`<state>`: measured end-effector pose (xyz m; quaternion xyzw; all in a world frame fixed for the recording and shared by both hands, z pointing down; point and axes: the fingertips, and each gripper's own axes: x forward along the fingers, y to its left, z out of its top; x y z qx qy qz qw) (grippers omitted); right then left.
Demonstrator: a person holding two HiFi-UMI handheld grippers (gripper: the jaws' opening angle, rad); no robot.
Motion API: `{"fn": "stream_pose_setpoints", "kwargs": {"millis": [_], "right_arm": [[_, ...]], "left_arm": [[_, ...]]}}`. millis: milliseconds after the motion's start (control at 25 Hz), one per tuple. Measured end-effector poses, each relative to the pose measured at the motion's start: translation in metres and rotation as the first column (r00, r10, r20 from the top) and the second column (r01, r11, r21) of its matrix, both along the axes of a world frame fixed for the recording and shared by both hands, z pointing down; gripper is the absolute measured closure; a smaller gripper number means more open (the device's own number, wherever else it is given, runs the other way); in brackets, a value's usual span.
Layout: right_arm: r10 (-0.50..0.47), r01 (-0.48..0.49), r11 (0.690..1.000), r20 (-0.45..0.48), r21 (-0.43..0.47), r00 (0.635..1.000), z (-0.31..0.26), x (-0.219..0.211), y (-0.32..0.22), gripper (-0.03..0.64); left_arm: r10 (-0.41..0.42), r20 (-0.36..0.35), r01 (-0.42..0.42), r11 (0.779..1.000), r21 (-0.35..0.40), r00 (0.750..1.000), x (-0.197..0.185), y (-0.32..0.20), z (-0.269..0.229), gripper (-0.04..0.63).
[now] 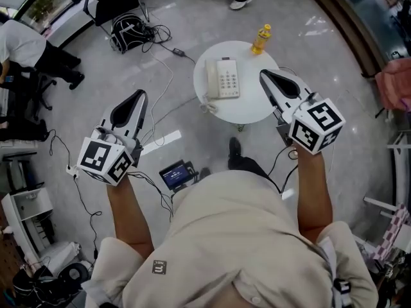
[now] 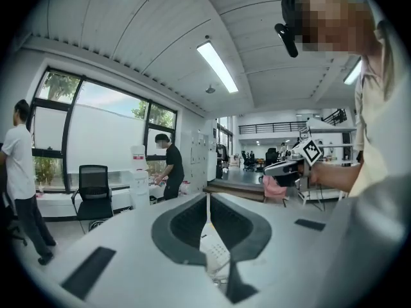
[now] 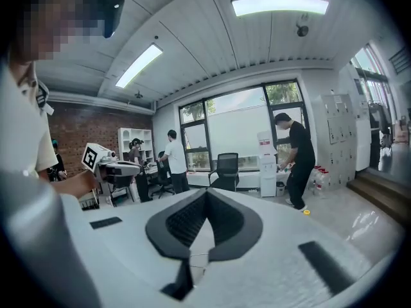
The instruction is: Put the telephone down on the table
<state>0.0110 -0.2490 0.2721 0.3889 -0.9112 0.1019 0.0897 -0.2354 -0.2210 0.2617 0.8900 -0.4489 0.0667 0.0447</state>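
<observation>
A cream telephone point(image 1: 222, 78) with its handset in the cradle lies flat on the small round white table point(image 1: 250, 106) in the head view. My left gripper point(image 1: 138, 95) is held up to the left of the table, well apart from it, jaws shut and empty. My right gripper point(image 1: 263, 74) hangs over the table's right edge, also shut with nothing in it. In the left gripper view the closed jaws point(image 2: 207, 197) point level, with a bit of the telephone point(image 2: 216, 253) showing below them. The right gripper view shows its closed jaws point(image 3: 207, 192) aimed across the room.
A yellow bottle point(image 1: 261, 39) stands at the table's far edge. Cables point(image 1: 168, 76), a black bag point(image 1: 128, 29) and a small screen device point(image 1: 178, 174) lie on the floor to the left. Other people stand by the windows point(image 3: 297, 156).
</observation>
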Motion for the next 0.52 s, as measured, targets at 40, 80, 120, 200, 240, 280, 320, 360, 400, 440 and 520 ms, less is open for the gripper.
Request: {"fn": "stream_pose_setpoints", "kwargs": {"millis": [40,80,120,200,240,280,320,360,400,440,520], "right_arm": [[0.002,-0.002,1.0,-0.002,0.002,1.0,-0.001,0.001,0.004,0.627],[0.004,-0.004,1.0,-0.004,0.004,1.0,-0.001,0.002,0.008,0.627],[0.006,-0.006,1.0,-0.006,0.005,1.0,-0.001,0.002,0.011,0.627],[0.009,-0.009,1.0,-0.01,0.006,1.0,-0.002,0.003,0.018,0.627],[0.009,-0.009,1.0,-0.011,0.005,1.0,-0.002,0.003,0.021,0.627],[0.01,-0.01,1.0,-0.012,0.004,1.0,-0.001,0.004,0.024,0.627],[0.011,-0.011,1.0,-0.012,0.003,1.0,0.002,0.004,0.025,0.626],[0.012,-0.012,1.0,-0.012,0.003,1.0,0.005,0.006,0.025,0.627],[0.013,-0.013,1.0,-0.011,0.003,1.0,0.008,0.007,0.026,0.626],[0.014,-0.014,1.0,-0.011,0.003,1.0,0.01,0.008,0.026,0.627],[0.016,-0.016,1.0,-0.011,0.002,1.0,0.014,0.01,0.027,0.627]], "left_arm": [[0.0,0.001,0.0,1.0,0.003,1.0,-0.002,0.004,-0.001,0.577],[-0.001,0.002,0.001,1.0,0.005,1.0,-0.003,0.008,-0.002,0.577],[-0.001,0.003,0.001,1.0,0.006,1.0,-0.004,0.011,-0.002,0.577],[0.002,0.007,-0.003,1.0,0.007,1.0,-0.006,0.018,-0.001,0.577],[0.005,0.01,-0.005,1.0,0.006,1.0,-0.006,0.021,0.0,0.577],[0.008,0.012,-0.008,1.0,0.004,1.0,-0.005,0.022,0.002,0.577],[0.01,0.015,-0.01,1.0,0.002,1.0,-0.005,0.023,0.004,0.577],[0.011,0.018,-0.011,1.0,-0.002,1.0,-0.004,0.024,0.007,0.577],[0.01,0.021,-0.01,1.0,-0.006,1.0,-0.003,0.024,0.009,0.577],[0.009,0.023,-0.009,1.0,-0.01,1.0,-0.001,0.024,0.011,0.577],[0.009,0.023,-0.009,1.0,-0.014,1.0,0.001,0.023,0.013,0.577]]}}
